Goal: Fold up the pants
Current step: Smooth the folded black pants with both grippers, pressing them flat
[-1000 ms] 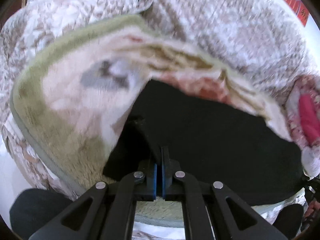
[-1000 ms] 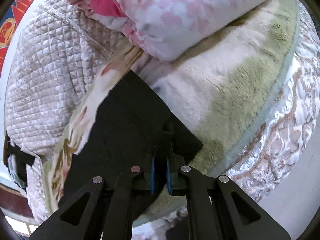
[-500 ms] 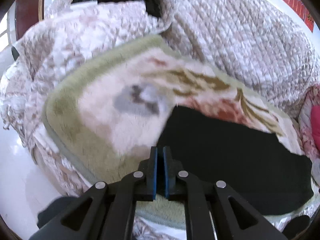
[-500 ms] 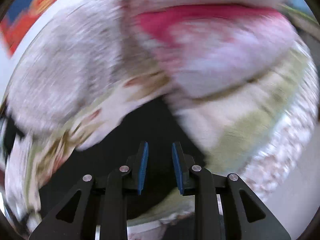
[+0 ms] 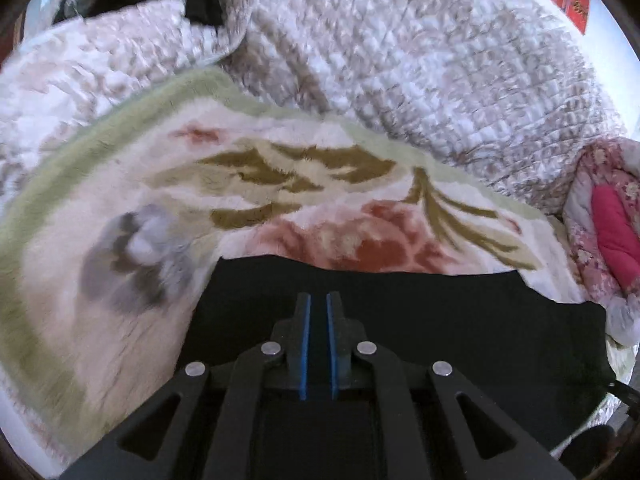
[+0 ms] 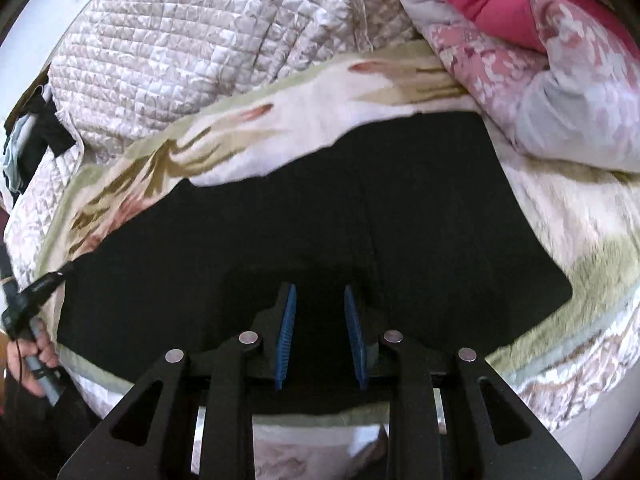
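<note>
Black pants (image 5: 460,320) lie flat on a flowered plush blanket (image 5: 120,208) on a sofa. In the right wrist view the pants (image 6: 340,208) spread wide, left to right. My left gripper (image 5: 317,300) hovers over the pants' left part, its blue pads a narrow gap apart and nothing between them. My right gripper (image 6: 320,292) is open and empty above the pants' near middle. The left gripper's handle and the hand holding it (image 6: 32,328) show at the far left of the right wrist view.
A quilted beige cover (image 5: 420,60) drapes the sofa back. A pink floral duvet (image 6: 540,52) is heaped at the pants' right end, also seen in the left wrist view (image 5: 608,224). Dark clothes (image 6: 36,136) hang at the far left. The blanket's front edge (image 6: 560,344) drops to the floor.
Both grippers have let go of the pants, which now lie flat. The right gripper has opened and pulled back; the left has moved right over the cloth and opened a crack.
</note>
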`<state>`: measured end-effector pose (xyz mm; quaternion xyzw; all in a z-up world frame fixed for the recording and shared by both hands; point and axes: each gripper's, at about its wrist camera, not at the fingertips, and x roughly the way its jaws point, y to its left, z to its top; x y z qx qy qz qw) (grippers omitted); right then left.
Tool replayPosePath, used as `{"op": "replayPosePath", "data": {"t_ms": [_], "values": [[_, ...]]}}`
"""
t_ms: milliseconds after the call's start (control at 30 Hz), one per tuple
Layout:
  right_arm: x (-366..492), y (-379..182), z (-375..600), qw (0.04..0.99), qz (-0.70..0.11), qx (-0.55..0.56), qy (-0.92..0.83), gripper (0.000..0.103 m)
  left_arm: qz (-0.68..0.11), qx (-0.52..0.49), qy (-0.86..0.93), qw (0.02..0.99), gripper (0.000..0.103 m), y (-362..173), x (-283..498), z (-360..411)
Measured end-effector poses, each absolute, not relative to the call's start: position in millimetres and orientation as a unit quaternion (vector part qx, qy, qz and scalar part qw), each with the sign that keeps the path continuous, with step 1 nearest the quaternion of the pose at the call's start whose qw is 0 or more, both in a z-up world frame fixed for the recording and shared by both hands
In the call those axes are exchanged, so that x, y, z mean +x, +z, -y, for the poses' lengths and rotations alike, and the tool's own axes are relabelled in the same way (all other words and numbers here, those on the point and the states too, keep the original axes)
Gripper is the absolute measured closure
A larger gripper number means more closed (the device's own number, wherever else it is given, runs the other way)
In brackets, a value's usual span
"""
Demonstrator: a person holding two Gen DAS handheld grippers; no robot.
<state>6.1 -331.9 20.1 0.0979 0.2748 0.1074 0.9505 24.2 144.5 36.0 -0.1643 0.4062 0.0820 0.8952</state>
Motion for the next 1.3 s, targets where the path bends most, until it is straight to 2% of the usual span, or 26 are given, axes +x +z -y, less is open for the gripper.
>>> {"op": "replayPosePath", "data": {"t_ms": [133,233,367,500,600,800,867,1000,1067,1300], "values": [[17,27,327,0.953,-0.267,0.098,0.109,0.078,-0.435,-0.175,0.099,0.878,0.094,12,40,-161],[26,32,327,0.955,-0.259,0.1,0.102,0.078,-0.401,-0.205,0.133,0.883,0.096,16,27,-182],[37,43,325,0.96,-0.243,0.088,0.103,0.078,-0.365,-0.191,0.151,0.899,0.095,33,13,-180],[62,48,333,0.962,-0.242,0.084,0.093,0.078,-0.387,-0.166,0.093,0.902,0.095,27,23,-156],[79,47,352,0.962,-0.246,0.103,0.064,0.078,-0.439,-0.15,0.104,0.88,0.095,6,42,-153],[66,51,355,0.967,-0.229,0.098,0.049,0.077,-0.426,-0.152,0.126,0.883,0.095,14,39,-158],[60,48,357,0.968,-0.228,0.097,0.047,0.07,-0.426,-0.145,0.124,0.884,0.095,17,33,-152],[49,41,368,0.961,-0.245,0.117,0.041,0.069,-0.445,-0.145,0.098,0.878,0.095,11,16,-139],[37,43,360,0.964,-0.246,0.097,0.033,0.065,-0.445,-0.141,0.086,0.88,0.095,15,1,-133],[-4,25,262,0.955,-0.251,0.01,0.157,0.064,-0.439,-0.114,0.027,0.891,0.095,30,-32,-96]]}}
